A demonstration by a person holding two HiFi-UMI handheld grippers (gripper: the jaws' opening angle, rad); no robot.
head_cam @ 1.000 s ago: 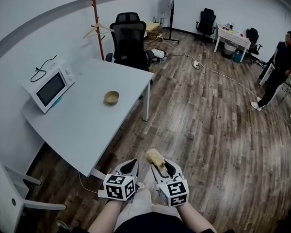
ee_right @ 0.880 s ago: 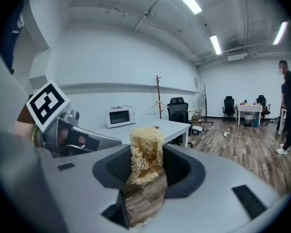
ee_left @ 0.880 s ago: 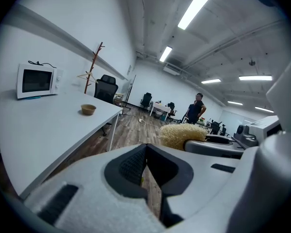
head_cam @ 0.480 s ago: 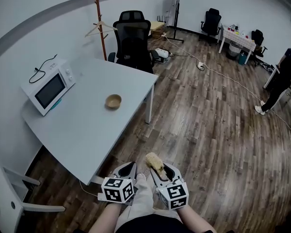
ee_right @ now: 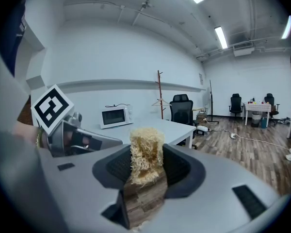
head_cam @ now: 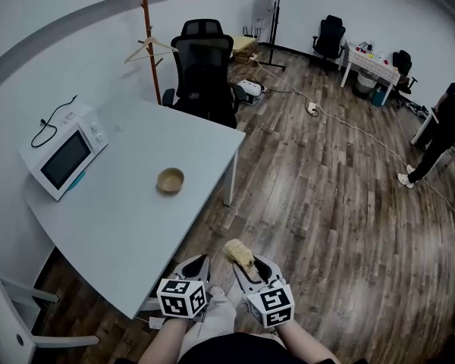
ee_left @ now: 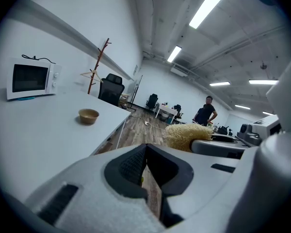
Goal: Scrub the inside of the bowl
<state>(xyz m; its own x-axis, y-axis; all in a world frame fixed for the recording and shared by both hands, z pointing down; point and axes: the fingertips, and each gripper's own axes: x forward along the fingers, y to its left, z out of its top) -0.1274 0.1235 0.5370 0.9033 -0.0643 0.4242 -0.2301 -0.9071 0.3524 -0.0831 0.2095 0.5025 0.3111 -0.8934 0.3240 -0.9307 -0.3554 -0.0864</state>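
A small tan bowl (head_cam: pixel 171 180) sits upright on the white table (head_cam: pixel 129 203), well ahead of both grippers; the left gripper view shows the bowl (ee_left: pixel 88 115) at mid left. My right gripper (head_cam: pixel 241 262) is shut on a pale yellow fibrous scrubber (head_cam: pixel 240 253), whose tuft sticks out past the jaws in the right gripper view as the scrubber (ee_right: pixel 146 152). My left gripper (head_cam: pixel 199 265) is shut with nothing in it, its dark pads meeting. Both grippers hang low over the wooden floor, short of the table's near corner.
A white microwave (head_cam: pixel 62 160) stands at the table's left. A black office chair (head_cam: pixel 204 67) and a wooden coat stand (head_cam: pixel 149 36) are behind the table. A white chair (head_cam: pixel 7 317) sits at lower left. A person (head_cam: pixel 444 123) stands far right; cables cross the floor.
The view has shifted forward and toward the table; the bowl and microwave sit lower and further left in the head view. Both grippers keep their grip and pose.
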